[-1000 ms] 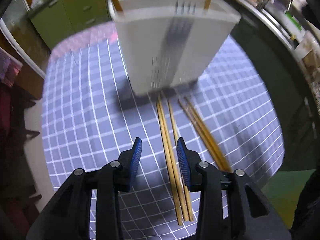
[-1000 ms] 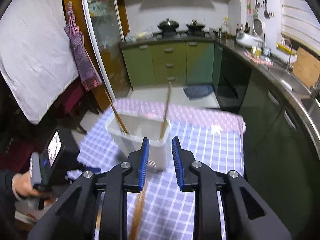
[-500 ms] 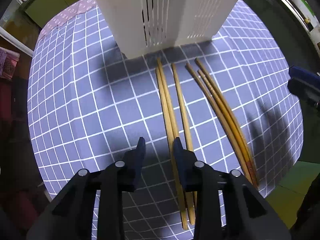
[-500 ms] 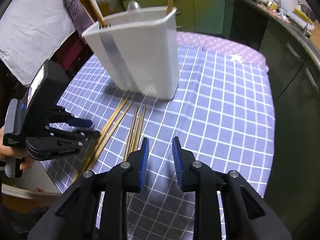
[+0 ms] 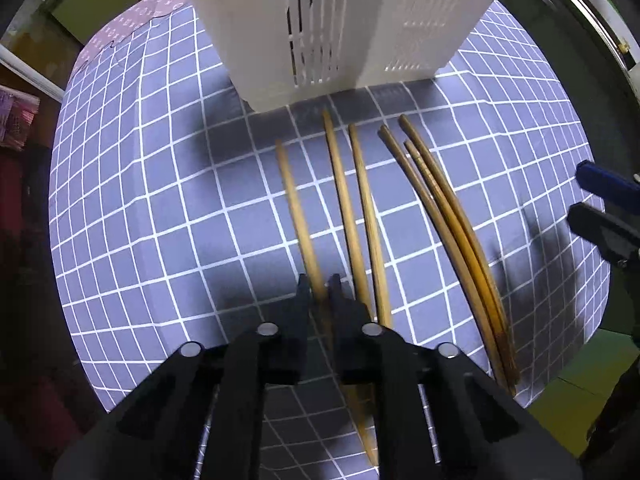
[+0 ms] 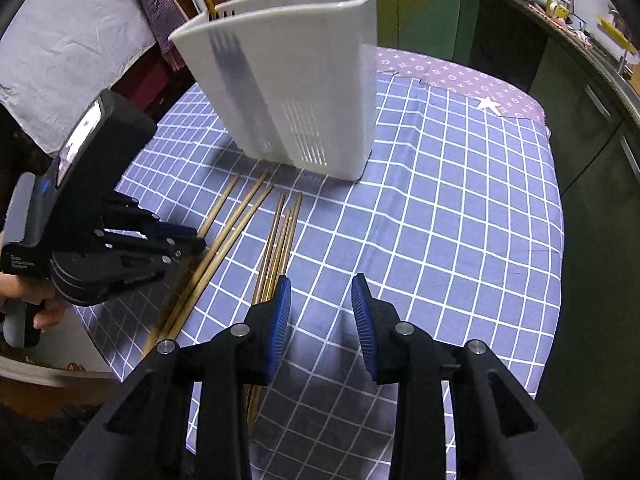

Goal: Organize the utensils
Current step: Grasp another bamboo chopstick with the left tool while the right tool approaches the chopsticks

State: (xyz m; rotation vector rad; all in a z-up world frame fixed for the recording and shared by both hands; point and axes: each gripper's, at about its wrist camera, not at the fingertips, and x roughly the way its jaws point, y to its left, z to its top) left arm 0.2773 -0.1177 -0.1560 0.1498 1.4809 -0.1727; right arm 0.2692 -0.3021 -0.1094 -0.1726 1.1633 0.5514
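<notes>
Several wooden chopsticks lie on the blue checked tablecloth (image 5: pixel 160 200) in front of a white utensil holder (image 5: pixel 340 20). My left gripper (image 5: pixel 319 286) is shut on the leftmost light chopstick (image 5: pixel 296 212), its tip angled away from the other two light ones (image 5: pixel 360 208). Three darker chopsticks (image 5: pixel 448 216) lie to the right. In the right wrist view my right gripper (image 6: pixel 319 298) is open and empty above the cloth, beside the darker chopsticks (image 6: pixel 280 236). The holder (image 6: pixel 288 80) has chopsticks and a spoon standing in it. The left gripper (image 6: pixel 176 242) shows at the left.
The table's edges curve off close on the left and near sides. Green kitchen cabinets (image 6: pixel 420 12) and a dark counter (image 6: pixel 580 40) stand behind and to the right. A white cloth (image 6: pixel 68 48) hangs at the left.
My left gripper has lowered and shut on the leftmost chopstick, which swung left from the pair. My right gripper has come down closer to the table, still open.
</notes>
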